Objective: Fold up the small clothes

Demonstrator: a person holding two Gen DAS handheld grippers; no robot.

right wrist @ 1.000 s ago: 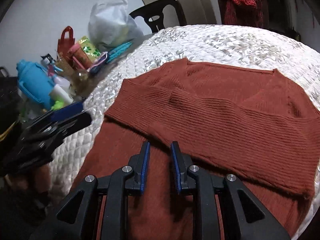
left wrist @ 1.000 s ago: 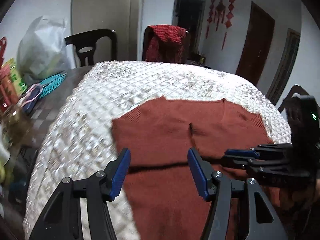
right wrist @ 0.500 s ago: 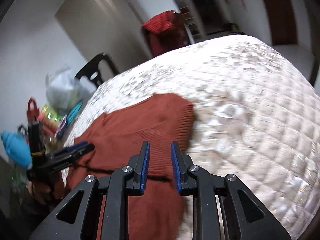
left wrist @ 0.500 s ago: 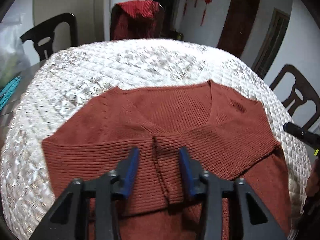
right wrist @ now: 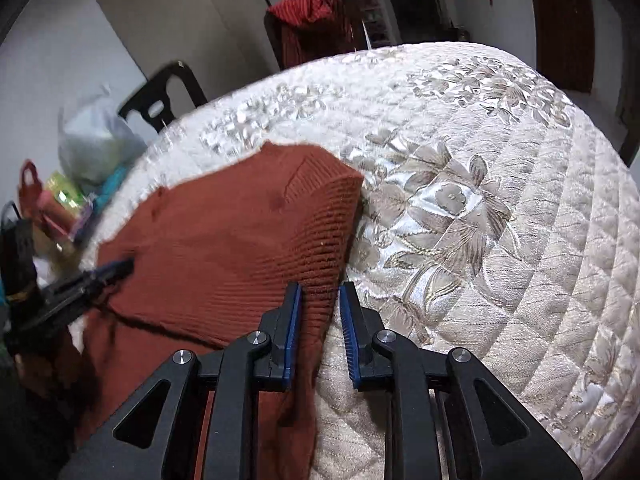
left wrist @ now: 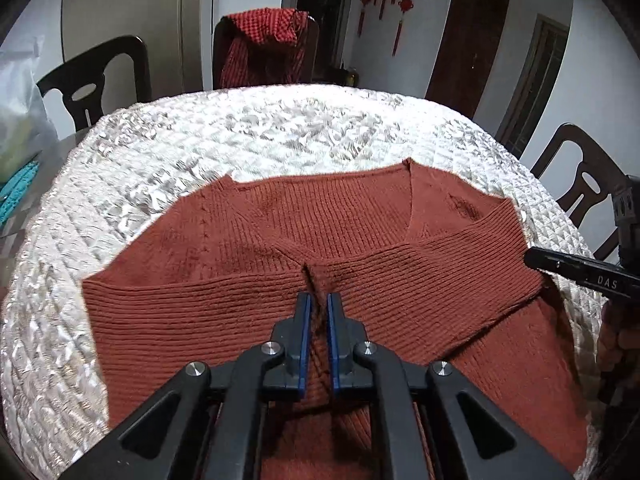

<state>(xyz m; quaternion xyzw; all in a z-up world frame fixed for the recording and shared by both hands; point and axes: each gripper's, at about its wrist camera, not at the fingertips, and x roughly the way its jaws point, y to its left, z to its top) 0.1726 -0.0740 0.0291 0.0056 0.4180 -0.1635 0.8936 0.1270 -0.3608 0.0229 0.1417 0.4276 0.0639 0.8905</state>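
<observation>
Left gripper [left wrist: 318, 306], jaws just closed, pinches a ridge of the rust-red ribbed knit sweater [left wrist: 248, 312]; right gripper [right wrist: 320, 300] straddles its edge, pads slightly apart, grip unclear.

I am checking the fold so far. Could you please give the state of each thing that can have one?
sweater: lying flat on the quilted cover, both sleeves folded across the front.
left gripper: jaws have just closed, shut on a pinch of the sweater.
right gripper: jaws a little apart at the sweater's side edge, not pressing it.
red garment: draped over a chair back.
</observation>
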